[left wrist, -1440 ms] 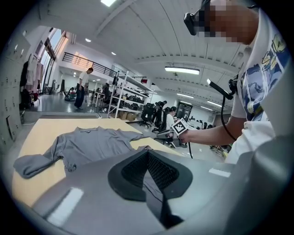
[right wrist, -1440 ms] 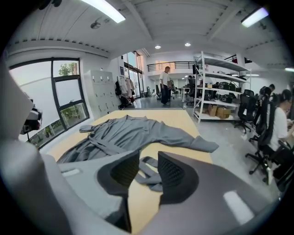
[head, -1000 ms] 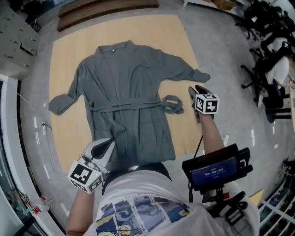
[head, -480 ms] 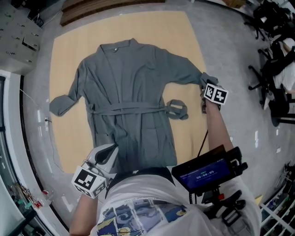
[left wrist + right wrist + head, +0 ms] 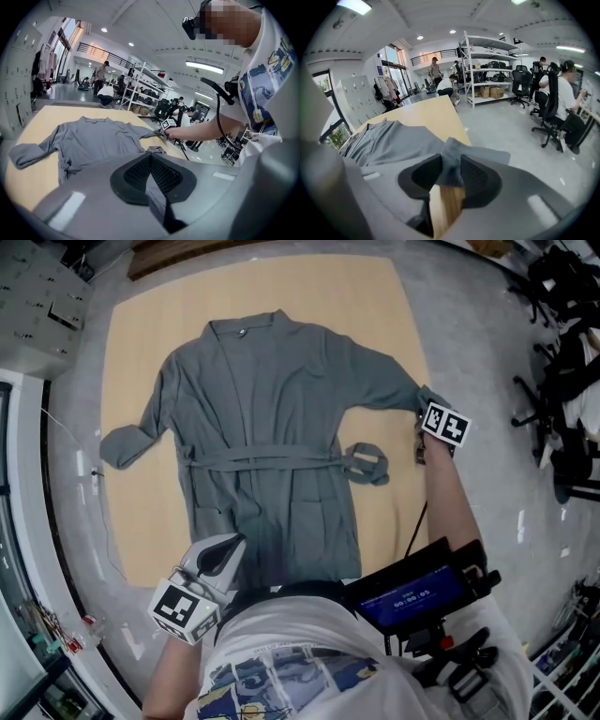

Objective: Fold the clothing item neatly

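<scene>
A grey robe (image 5: 267, 427) lies spread flat, collar away from me, on a tan wooden mat (image 5: 131, 343), its belt tied across the waist with a loop (image 5: 367, 463) at the right. My right gripper (image 5: 424, 407) is at the end of the robe's right sleeve. Its jaws are closing, and the sleeve cuff (image 5: 452, 152) sits pinched between the pads. My left gripper (image 5: 228, 546) hovers near my waist over the robe's hem, shut with nothing in it. The left sleeve (image 5: 122, 442) lies bent on the mat.
Grey floor surrounds the mat. Office chairs (image 5: 562, 381) stand at the right, lockers (image 5: 37, 296) at the far left corner. A screen device (image 5: 412, 589) hangs at my chest. Shelving (image 5: 487, 70) and people are in the background.
My right gripper has moved from beside the belt loop away and to the right, reaching the right sleeve's cuff. The left gripper has stayed near the hem.
</scene>
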Motion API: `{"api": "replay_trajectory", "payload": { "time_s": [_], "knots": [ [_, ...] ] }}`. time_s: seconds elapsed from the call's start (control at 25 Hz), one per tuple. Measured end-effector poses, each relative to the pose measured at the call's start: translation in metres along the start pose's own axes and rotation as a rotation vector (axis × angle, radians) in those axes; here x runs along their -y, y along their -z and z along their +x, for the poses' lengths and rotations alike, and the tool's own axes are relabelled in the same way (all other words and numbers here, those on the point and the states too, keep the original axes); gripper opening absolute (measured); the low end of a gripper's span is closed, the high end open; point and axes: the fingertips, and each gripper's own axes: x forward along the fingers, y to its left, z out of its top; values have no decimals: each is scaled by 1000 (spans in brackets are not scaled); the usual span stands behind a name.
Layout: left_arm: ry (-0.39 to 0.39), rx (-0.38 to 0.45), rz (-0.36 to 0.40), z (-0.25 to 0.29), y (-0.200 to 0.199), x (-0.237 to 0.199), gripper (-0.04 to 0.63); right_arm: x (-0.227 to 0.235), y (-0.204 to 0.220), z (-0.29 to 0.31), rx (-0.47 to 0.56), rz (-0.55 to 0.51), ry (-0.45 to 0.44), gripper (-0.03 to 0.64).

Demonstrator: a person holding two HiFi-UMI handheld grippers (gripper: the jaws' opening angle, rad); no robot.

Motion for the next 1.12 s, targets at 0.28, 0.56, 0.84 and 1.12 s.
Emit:
{"api": "replay_trajectory", "payload": {
  "time_s": [0.28, 0.56, 0.84, 1.12],
  "knots": [
    [-5, 10, -12, 4, 3, -4, 8, 5, -6, 0, 11, 27, -10, 20],
    [-19, 28, -29, -4, 6, -10, 8, -24, -40, -21, 113, -8, -65, 18],
    [-24, 70, -52, -12, 10, -9, 8, -77, -75, -31, 169, -93, -159, 18],
    [-62, 114, -84, -29, 7, -11, 8, -145, -98, -35, 192, -174, -265, 18]
  ]
}}
